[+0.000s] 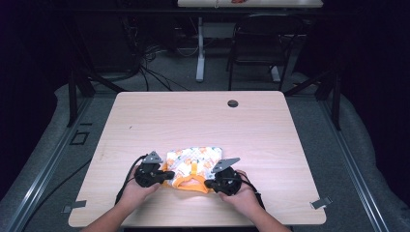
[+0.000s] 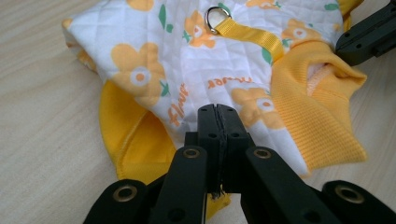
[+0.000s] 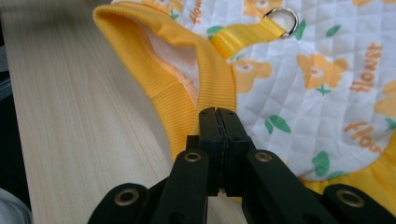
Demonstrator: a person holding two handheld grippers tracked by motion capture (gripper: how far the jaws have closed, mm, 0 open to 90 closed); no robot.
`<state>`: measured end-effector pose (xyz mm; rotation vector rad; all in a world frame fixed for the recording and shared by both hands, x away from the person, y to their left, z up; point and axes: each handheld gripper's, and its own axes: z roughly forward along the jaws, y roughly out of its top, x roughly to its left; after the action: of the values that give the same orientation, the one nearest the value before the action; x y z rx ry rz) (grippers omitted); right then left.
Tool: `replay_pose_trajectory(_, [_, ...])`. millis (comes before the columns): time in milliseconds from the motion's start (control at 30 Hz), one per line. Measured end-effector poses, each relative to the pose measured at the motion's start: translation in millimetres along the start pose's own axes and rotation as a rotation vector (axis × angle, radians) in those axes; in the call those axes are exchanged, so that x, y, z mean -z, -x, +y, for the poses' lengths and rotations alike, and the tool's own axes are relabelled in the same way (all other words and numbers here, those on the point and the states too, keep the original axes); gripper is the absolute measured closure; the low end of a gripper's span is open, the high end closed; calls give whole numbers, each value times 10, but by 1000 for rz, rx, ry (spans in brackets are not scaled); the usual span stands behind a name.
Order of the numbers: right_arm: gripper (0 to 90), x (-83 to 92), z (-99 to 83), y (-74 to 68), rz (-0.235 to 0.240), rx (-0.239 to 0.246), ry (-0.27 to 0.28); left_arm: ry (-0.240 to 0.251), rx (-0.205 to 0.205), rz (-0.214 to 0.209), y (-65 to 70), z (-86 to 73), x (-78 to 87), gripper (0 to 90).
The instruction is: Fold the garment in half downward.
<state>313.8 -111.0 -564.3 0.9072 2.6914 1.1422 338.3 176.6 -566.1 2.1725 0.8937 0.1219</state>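
Note:
A small quilted white garment with orange flowers and yellow ribbed trim lies flat near the table's front edge. Its yellow strap ends in a metal D-ring. My left gripper is at the garment's left side, jaws pressed together on the fabric edge. My right gripper is at its right front, shut on the yellow ribbed collar. The collar opening gapes upward, and the D-ring lies beyond it. The right gripper's black jaws appear at the top right of the left gripper view.
The light wooden table has a cable hole near its far edge. Metal clips sit at the front corners. A dark chair and a white table leg stand beyond the table, with cables on the floor.

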Motion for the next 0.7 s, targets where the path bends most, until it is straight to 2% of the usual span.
replay_pose_trajectory(133, [896,-23,-33,22,7,-18,8,1,-12,3,-3,-20,-24,897])
replay_pose_trajectory(400, [899,-44,-27,41,3,-11,-2,2,-9,1,-21,-23,-36,899])
replay_pose_trajectory(533, [899,-55,-4,64,-10,-12,-4,12,2,11,-45,-8,-56,899])
replay_pose_trajectory(700, [899,-81,48,146,-22,-26,-7,33,46,17,-111,30,-97,899])
